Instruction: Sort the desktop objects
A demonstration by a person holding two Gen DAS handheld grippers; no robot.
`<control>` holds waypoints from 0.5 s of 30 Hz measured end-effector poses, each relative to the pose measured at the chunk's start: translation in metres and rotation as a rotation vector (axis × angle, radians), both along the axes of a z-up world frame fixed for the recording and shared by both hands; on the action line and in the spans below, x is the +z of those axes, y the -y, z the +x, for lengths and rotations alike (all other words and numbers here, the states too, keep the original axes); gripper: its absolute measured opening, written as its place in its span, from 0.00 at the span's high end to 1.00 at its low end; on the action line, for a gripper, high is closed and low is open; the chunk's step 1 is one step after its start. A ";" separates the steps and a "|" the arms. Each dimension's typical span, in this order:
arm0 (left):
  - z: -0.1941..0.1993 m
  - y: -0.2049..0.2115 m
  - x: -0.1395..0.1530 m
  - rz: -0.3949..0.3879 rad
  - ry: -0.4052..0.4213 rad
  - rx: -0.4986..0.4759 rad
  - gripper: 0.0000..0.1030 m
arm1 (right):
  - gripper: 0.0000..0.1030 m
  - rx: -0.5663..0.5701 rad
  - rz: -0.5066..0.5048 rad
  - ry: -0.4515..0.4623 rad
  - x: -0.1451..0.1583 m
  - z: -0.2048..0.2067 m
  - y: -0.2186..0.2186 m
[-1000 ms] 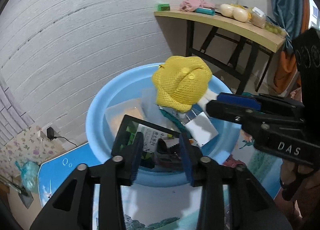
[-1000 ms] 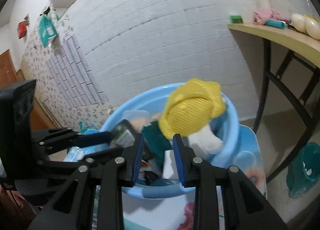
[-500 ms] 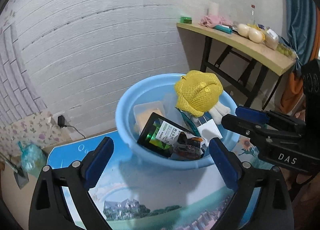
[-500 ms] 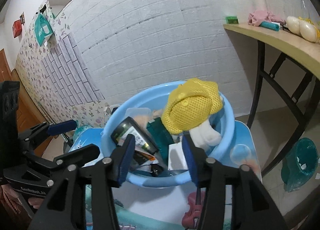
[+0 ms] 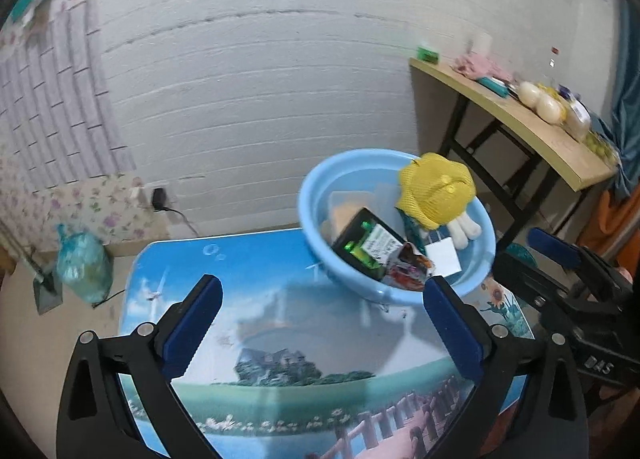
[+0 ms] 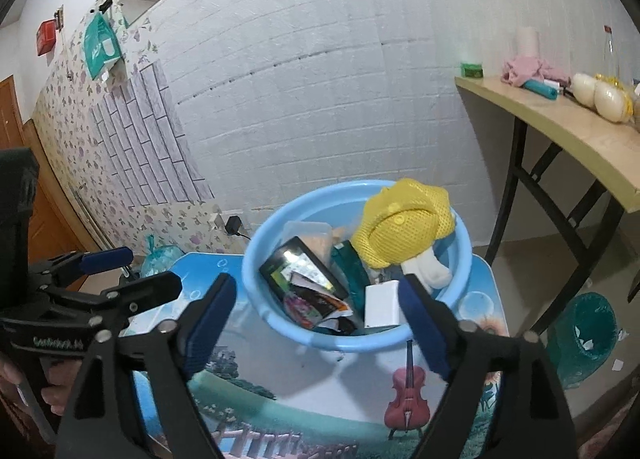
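Blue plastic formed the basin (image 6: 256, 259), which stood at the far end of the picture-printed table (image 5: 280, 339) and held the yellow mesh toy (image 6: 404, 227), a black box (image 6: 304, 271) and a white box (image 6: 382, 305). Both grippers were opening, with nothing between their jaws. The basin lay straight ahead of the right gripper (image 6: 316, 315), but ahead and to the right of the left gripper (image 5: 320, 327).

Evenly and rather dimly lit indoors, with soft shadows under the basin (image 5: 394, 291) on the table (image 5: 280, 323). Strongly bent by fisheye, black at the corners. Smeared by motion in the left view, sharper in the right.
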State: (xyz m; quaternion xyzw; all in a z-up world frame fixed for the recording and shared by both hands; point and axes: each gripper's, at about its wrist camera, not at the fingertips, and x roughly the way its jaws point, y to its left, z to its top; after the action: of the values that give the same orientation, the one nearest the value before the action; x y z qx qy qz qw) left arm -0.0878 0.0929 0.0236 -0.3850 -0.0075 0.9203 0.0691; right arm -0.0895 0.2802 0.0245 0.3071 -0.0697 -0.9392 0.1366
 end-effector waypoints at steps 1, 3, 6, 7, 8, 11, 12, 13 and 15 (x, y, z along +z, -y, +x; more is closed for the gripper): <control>0.005 0.002 0.002 -0.007 -0.014 0.007 0.02 | 0.14 0.001 0.004 -0.012 0.004 0.005 0.003; 0.015 0.006 0.007 -0.016 -0.038 0.015 0.02 | 0.08 0.010 0.011 -0.040 0.011 0.015 0.009; 0.032 0.013 0.014 -0.017 -0.078 0.038 0.02 | 0.00 0.023 0.036 -0.037 0.016 0.024 0.020; 0.036 0.016 0.016 -0.021 -0.090 0.052 0.02 | 0.00 0.016 0.050 -0.032 0.017 0.026 0.025; 0.039 0.018 0.017 -0.026 -0.101 0.065 0.00 | 0.00 0.005 0.064 -0.040 0.018 0.029 0.029; 0.049 0.026 0.019 -0.045 -0.137 0.107 0.00 | 0.00 -0.011 0.069 -0.083 0.022 0.041 0.037; 0.050 0.029 0.018 -0.039 -0.135 0.111 0.00 | 0.00 -0.004 0.060 -0.084 0.023 0.044 0.040; 0.052 0.032 0.018 -0.028 -0.132 0.111 0.00 | 0.00 0.005 0.050 -0.084 0.024 0.045 0.041; 0.054 0.039 0.017 0.000 -0.134 0.105 0.00 | 0.00 0.023 0.039 -0.074 0.025 0.048 0.043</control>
State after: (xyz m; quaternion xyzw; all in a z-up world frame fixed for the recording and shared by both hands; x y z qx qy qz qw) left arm -0.0339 0.0542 0.0409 -0.3218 -0.0233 0.9463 0.0212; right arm -0.0419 0.2368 0.0495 0.2756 -0.0428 -0.9495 0.1439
